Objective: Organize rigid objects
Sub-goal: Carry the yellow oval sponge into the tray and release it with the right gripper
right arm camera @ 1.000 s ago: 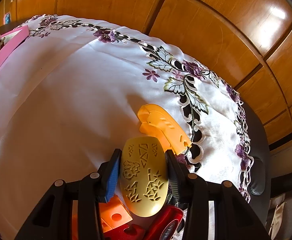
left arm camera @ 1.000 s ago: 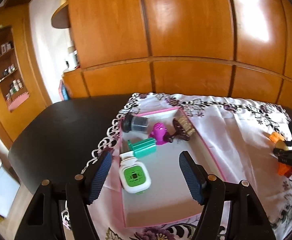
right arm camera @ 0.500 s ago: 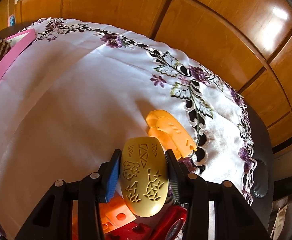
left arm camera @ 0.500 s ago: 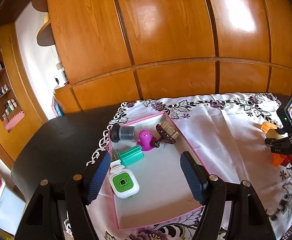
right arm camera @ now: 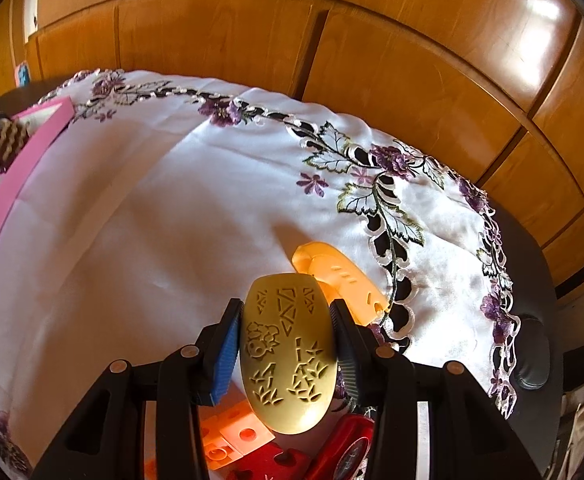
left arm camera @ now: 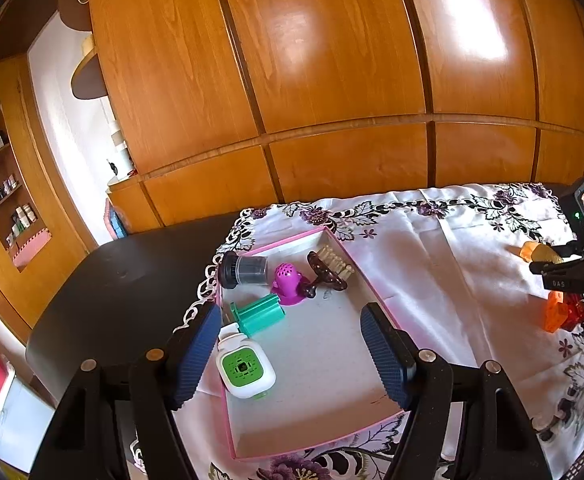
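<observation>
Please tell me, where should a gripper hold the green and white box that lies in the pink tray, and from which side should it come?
Grip the green and white box across its two white side walls, coming down from above. It lies flat with the green face up, so the sides are free. One side sits close to the left wall of the pink tray, so room for a finger there looks tight. The open left gripper hovers over it.

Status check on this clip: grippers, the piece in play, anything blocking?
Right gripper shut on yellow oval case. Left gripper open, empty, over pink tray. Orange piece beside the case; cloth toward tray unobstructed.
</observation>
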`<move>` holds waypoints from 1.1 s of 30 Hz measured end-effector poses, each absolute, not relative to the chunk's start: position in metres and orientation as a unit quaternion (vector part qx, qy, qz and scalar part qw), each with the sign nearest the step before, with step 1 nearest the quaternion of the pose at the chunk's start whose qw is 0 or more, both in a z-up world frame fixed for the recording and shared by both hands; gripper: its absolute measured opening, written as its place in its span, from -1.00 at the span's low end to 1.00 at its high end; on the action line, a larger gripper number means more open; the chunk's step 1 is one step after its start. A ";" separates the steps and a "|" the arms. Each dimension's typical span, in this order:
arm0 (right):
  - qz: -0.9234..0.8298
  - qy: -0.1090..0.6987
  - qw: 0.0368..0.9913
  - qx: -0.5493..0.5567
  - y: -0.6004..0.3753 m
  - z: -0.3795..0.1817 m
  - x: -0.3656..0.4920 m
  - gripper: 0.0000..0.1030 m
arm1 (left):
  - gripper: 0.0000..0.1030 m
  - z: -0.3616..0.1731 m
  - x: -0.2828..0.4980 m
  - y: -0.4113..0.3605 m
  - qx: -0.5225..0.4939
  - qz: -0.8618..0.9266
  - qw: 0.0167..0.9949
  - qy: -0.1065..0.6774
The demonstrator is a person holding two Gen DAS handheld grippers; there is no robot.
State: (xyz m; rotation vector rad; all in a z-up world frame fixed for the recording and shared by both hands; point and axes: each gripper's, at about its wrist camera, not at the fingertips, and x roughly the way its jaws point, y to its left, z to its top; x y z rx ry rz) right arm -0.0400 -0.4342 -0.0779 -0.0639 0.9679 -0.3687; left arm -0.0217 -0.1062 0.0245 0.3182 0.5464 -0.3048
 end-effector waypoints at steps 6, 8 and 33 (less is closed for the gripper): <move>-0.172 0.453 0.874 -0.014 -0.436 -0.073 -0.042 -0.15 | 0.41 0.025 -0.023 -0.107 0.157 -0.150 0.939 0.268; -0.171 0.452 0.876 -0.012 -0.436 -0.073 -0.043 -0.15 | 0.41 0.025 -0.023 -0.107 0.155 -0.149 0.939 0.268; 0.036 0.412 0.909 0.061 -0.288 -0.024 0.016 -0.15 | 0.41 0.016 -0.007 -0.059 0.097 -0.118 0.944 0.293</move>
